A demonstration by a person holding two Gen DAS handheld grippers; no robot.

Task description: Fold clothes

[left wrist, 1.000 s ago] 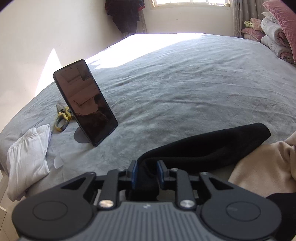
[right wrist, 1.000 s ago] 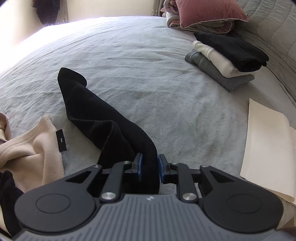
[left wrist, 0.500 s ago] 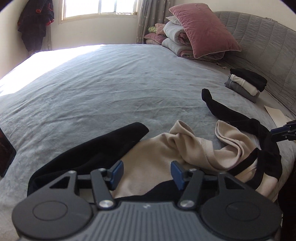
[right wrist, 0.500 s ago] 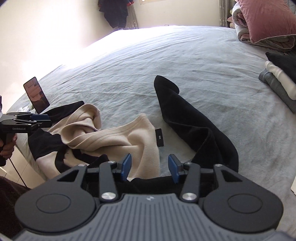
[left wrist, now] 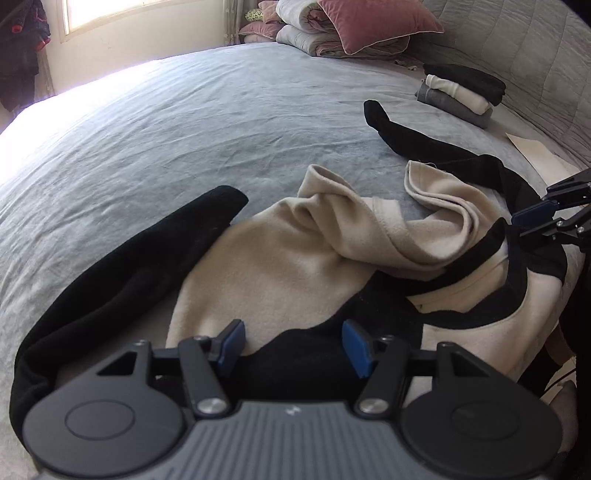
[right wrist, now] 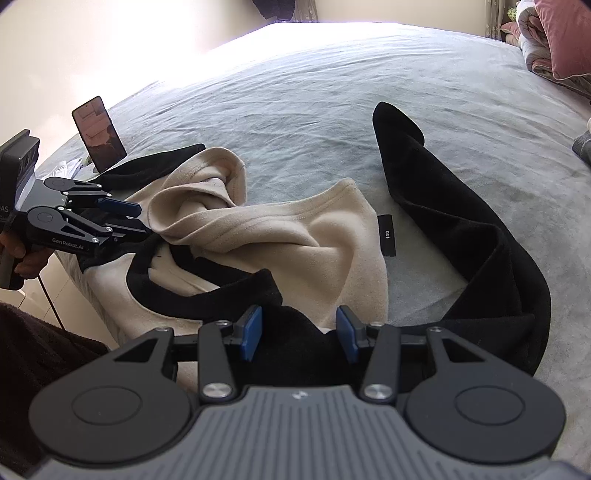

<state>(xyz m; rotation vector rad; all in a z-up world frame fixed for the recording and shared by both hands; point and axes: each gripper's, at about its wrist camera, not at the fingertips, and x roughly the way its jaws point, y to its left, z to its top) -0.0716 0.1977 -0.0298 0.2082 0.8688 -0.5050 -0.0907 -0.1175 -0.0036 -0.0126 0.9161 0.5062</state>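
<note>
A beige top with black sleeves and black trim (left wrist: 295, 258) lies crumpled on the grey bed (left wrist: 184, 122). One black sleeve (left wrist: 129, 280) stretches out to the left, the other (left wrist: 424, 144) to the far right. My left gripper (left wrist: 293, 343) hovers open over the black hem at the near edge, with nothing pinched. In the right wrist view my right gripper (right wrist: 299, 332) is open above black trim and beige cloth (right wrist: 295, 236), with the long black sleeve (right wrist: 461, 229) to its right. Each gripper shows in the other's view: the right gripper (left wrist: 535, 218) and the left gripper (right wrist: 125, 218).
A stack of folded clothes (left wrist: 461, 94) and pillows (left wrist: 369, 26) sit at the far right by the headboard. A cream sheet (left wrist: 532, 151) lies near them. A phone on a stand (right wrist: 99, 134) stands at the bed's left edge. A hand (right wrist: 22, 258) holds the left gripper's handle.
Both grippers were shut on the black sleeves a second ago. They let go, opened, and swung inward toward the middle of the garment.
</note>
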